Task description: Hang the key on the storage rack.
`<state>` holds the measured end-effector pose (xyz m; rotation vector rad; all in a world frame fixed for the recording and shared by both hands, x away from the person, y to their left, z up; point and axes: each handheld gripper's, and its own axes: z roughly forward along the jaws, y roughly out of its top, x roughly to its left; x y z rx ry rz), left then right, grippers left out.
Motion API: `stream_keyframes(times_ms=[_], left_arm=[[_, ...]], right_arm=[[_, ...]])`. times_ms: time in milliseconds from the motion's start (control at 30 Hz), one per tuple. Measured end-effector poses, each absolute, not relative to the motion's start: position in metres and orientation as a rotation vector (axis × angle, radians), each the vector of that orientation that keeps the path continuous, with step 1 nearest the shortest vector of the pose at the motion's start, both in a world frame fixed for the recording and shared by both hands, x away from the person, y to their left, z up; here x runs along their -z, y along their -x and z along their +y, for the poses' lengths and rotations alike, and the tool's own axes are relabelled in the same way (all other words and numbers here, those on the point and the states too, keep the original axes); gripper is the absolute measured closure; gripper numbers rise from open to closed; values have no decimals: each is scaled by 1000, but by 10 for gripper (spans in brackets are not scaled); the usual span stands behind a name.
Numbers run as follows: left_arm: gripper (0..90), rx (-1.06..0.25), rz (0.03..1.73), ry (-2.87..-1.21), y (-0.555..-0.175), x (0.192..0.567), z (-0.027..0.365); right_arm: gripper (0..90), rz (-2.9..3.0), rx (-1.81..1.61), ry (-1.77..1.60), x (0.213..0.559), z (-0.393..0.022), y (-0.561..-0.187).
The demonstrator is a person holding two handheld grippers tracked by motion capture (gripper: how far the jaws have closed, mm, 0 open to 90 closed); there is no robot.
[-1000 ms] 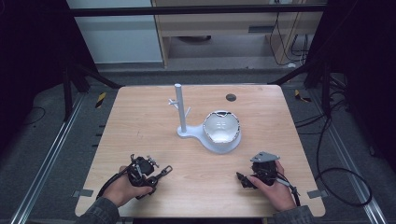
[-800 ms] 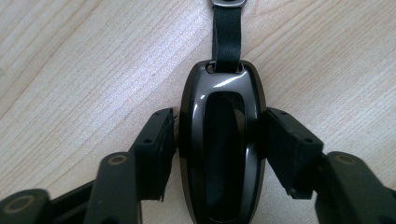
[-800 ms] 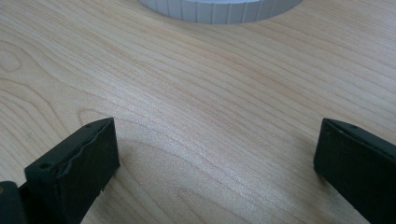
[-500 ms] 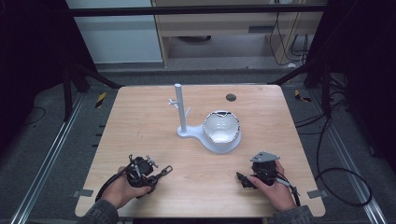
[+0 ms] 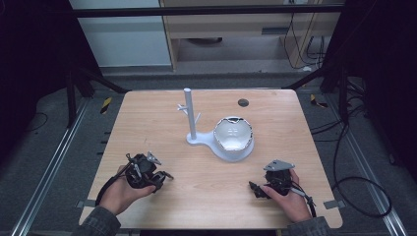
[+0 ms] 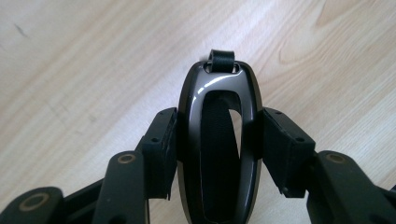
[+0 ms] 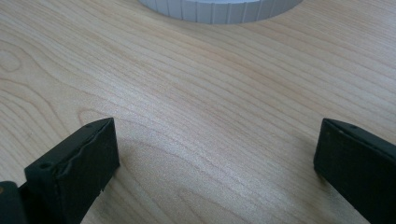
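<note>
**Spotter:** Start with the high view. What have you got?

**Me:** Wooden table [image 5: 147,123] mid-frame. A white stand [image 5: 189,115] rises at centre, its base [image 5: 231,147] carrying a white, dark-rimmed bowl-like thing [image 5: 232,132] just right of the post. My left gripper [image 5: 156,175] sits at lower left, my right gripper [image 5: 258,189] at lower right, both low on the table near the bottom edge. The stand lies up-frame from both, between them. By my read the right one is slightly nearer the base.

**Spotter:** Is the left carrying anything?

**Me:** Too small to tell from up there. Switching to the left gripper view: yes, the left gripper [image 6: 219,140] is pinching a dark glossy oval loop [image 6: 219,140], a teardrop frame with an open slot and a black strap tab [image 6: 221,59] at its far tip. The pads [image 6: 163,140] press its two long sides. Its long axis runs straight up the frame, in line with the jaws, tip pointing away from me, bare wood behind.

**Spotter:** And the right?

**Me:** Right gripper view: the right gripper [image 7: 215,154] is spread wide, nothing between the jaws, just wood grain. The ribbed white edge of the base [image 7: 219,11] is at the top of the frame, ahead of the jaws.

**Spotter:** Next move?

**Me:** My guess: the loop goes up-frame to the stand's pegs, tab leading.
</note>
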<state>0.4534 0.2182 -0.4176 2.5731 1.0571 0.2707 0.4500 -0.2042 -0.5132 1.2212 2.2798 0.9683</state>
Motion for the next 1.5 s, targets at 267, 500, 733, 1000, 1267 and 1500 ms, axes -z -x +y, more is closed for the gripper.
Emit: stream_keyframes(times_ms=[267, 500, 733, 1000, 1267, 1500], left_arm=[[488, -302, 1046, -2515, -459, 400, 222], [488, -341, 1039, -2468, -467, 379, 223], [488, -392, 1022, -2424, -477, 350, 223], [488, -437, 1004, -2409, -485, 324, 219], [488, -479, 982, -2392, -495, 298, 214], [488, -517, 971, -2377, -503, 278, 209]], right_arm=[[4, 2279, -969, -1219, 513, -204, -450], [4, 2279, -969, -1219, 513, -204, -450], [4, 2279, -969, -1224, 513, -204, -450], [4, 2280, -966, -1216, 513, -204, -450], [4, 2280, -966, -1217, 513, -204, -450], [4, 2280, -966, -1216, 513, -204, -450]])
